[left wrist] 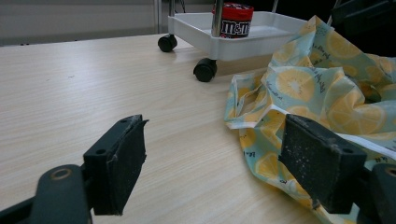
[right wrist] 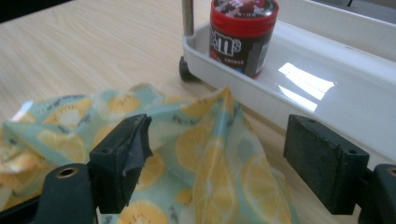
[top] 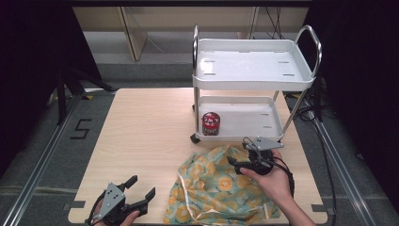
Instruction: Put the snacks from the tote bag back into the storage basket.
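Note:
A lemon-printed cloth [top: 214, 188] lies crumpled at the table's front right; it also appears in the left gripper view [left wrist: 322, 84] and the right gripper view [right wrist: 205, 154]. My right gripper [top: 237, 151] hovers open over the cloth's raised far edge, a fold of which sits between its jaws [right wrist: 219, 130] without being pinched. My left gripper [top: 142, 186] stands open near the front edge, left of the cloth, with bare table between its jaws [left wrist: 215, 126]. A red-lidded M&M's jar [top: 211, 123] [right wrist: 240, 35] [left wrist: 236, 21] stands on the lower shelf of a white cart [top: 263, 136].
The white two-shelf cart stands on small black wheels [left wrist: 205, 70] at the table's back right; its top shelf [top: 251, 66] holds nothing. The wooden table [top: 146, 132] spreads bare to the left. A person's hand [top: 270, 181] holds the right gripper.

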Available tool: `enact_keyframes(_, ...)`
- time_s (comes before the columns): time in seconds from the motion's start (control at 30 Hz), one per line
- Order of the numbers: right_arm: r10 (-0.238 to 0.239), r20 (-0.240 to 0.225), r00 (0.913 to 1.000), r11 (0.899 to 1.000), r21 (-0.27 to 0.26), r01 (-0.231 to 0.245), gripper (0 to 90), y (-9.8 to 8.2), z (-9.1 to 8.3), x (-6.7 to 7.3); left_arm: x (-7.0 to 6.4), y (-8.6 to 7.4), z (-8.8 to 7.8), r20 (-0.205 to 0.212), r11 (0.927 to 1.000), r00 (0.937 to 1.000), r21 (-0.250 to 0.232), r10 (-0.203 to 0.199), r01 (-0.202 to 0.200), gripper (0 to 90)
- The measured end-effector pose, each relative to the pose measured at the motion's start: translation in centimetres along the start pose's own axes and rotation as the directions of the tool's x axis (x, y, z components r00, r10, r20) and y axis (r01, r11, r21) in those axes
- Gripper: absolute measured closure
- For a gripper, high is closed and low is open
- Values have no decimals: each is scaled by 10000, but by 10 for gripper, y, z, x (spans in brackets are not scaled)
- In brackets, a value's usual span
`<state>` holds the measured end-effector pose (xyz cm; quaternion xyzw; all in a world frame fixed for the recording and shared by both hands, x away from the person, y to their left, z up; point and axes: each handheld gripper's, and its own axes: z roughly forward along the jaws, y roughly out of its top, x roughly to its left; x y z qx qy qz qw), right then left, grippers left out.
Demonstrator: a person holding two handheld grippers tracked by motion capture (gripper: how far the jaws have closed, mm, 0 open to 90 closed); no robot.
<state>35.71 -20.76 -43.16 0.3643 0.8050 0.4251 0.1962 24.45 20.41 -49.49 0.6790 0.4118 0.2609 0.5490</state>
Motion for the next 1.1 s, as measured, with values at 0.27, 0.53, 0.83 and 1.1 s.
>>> enact_keyframes(0.27,164,-196,9997,9998,-100,-166,235,-16,-5,7,-1,0,0,-24,10000,10000,-47,7,-8,215)
enact_keyframes(0.53,-228,-166,9996,9989,-406,222,243,-28,-6,9,-1,0,0,-46,9999,10000,87,66,-66,214)
enact_keyframes(0.83,-255,-263,9993,9989,-409,244,248,-39,-3,13,-1,0,-1,29,9998,9999,172,140,-140,214)
enact_keyframes(1.1,-389,-240,9990,9972,-655,373,250,-41,-7,14,-1,-1,2,95,9999,9999,103,130,-131,214)
